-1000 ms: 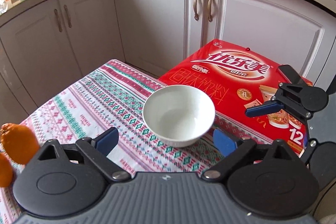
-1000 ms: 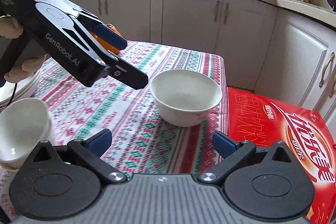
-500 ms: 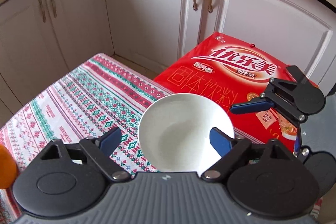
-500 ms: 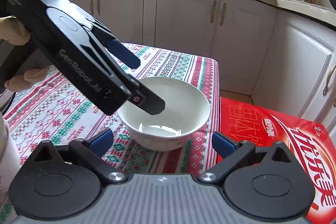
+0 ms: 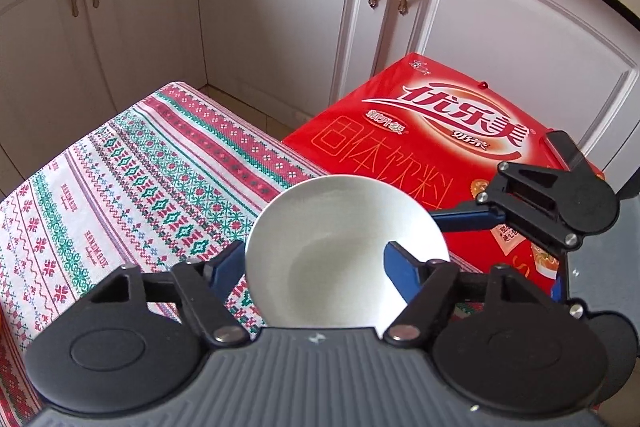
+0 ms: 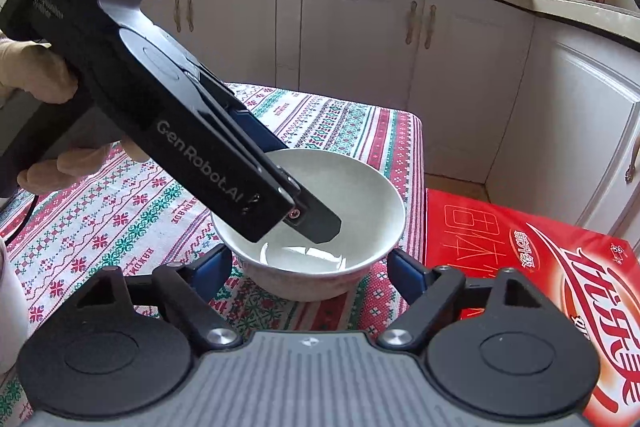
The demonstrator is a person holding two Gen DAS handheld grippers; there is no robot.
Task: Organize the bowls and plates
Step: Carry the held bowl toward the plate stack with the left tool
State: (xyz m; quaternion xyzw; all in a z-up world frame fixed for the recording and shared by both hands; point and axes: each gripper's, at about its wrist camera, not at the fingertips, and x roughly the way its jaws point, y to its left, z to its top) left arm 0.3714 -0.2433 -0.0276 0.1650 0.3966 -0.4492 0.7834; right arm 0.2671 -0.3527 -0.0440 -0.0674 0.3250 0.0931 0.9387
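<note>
My left gripper [image 5: 312, 265] has its jaws closing across the near wall of the white bowl [image 5: 344, 247]: the outer blue pad sits against the outside of the rim to my left, the other pad is down inside the bowl, and I cannot tell whether they pinch the wall yet. From the right wrist view my gloved left hand [image 6: 36, 75] holds that tool at the far left, its black finger slanting down into the bowl's hollow. The bowl stands on the patterned tablecloth [image 5: 132, 183], at the table's edge. My right gripper [image 6: 310, 269] is closing too, its two blue pads flanking the bowl's outside, one at each side of the rim, close but not clearly pressing. Further right, beyond the table edge, lies the red carton [image 6: 520, 251] with white lettering.
</note>
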